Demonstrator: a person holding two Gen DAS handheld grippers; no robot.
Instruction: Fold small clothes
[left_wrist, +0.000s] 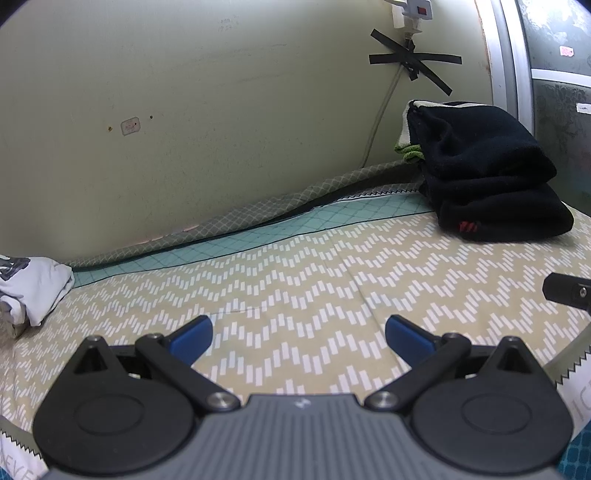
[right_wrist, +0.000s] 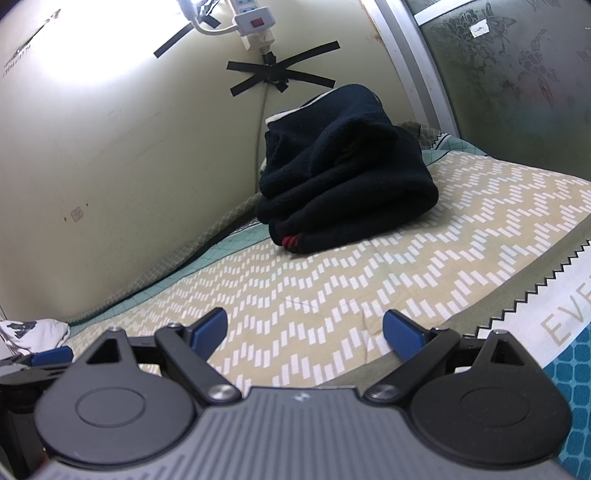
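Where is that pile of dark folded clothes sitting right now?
The dark folded pile sits at the far end of the patterned bedspread, against the wall below the taped cable, ahead of both open tongs.

Cloth, matt plastic and painted wall

We see a fuzzy, fleece-like black garment stack (right_wrist: 343, 177) on a smooth printed cotton bedsheet (left_wrist: 314, 266); the left gripper (left_wrist: 299, 338) shows matt black plastic arms, ribbed grey housing, textured blue pads (right_wrist: 402, 334) and shiny metal screws, against a scuffed matt wall (left_wrist: 184, 110).
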